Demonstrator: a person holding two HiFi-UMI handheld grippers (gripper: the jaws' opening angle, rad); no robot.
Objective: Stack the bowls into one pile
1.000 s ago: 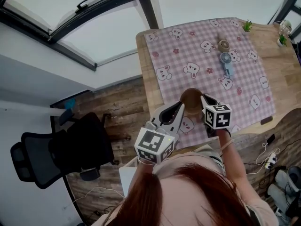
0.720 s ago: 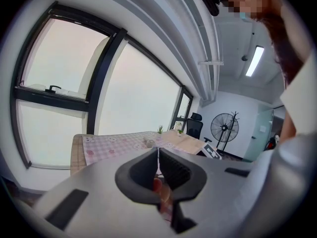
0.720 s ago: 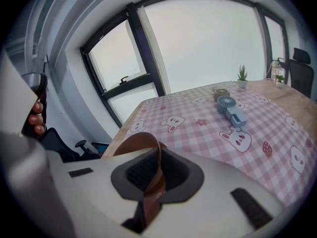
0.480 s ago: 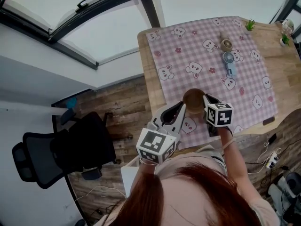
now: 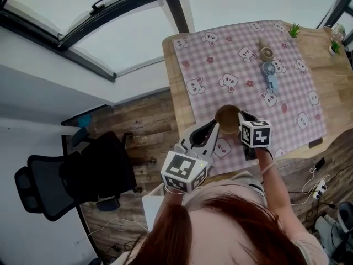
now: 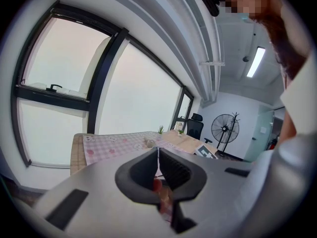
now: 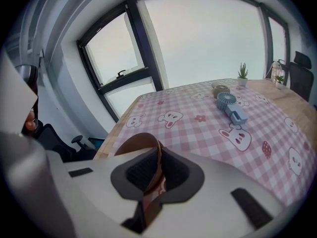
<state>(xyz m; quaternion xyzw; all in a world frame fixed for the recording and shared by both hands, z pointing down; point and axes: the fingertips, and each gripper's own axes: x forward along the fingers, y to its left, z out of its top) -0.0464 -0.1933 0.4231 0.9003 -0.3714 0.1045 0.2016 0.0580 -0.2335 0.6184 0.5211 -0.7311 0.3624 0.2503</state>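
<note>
My right gripper (image 7: 157,151) clamps the rim of the brown bowl (image 7: 137,140) over the checked tablecloth (image 7: 198,133); my left gripper (image 6: 158,153) is closed, empty.

Plank floor (image 5: 138,120) — black office chair (image 5: 77,175)

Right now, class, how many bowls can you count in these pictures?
1. One brown bowl, above the near edge of the checked cloth, its rim clamped in the right gripper. More could be nested inside it; I cannot tell.
</note>
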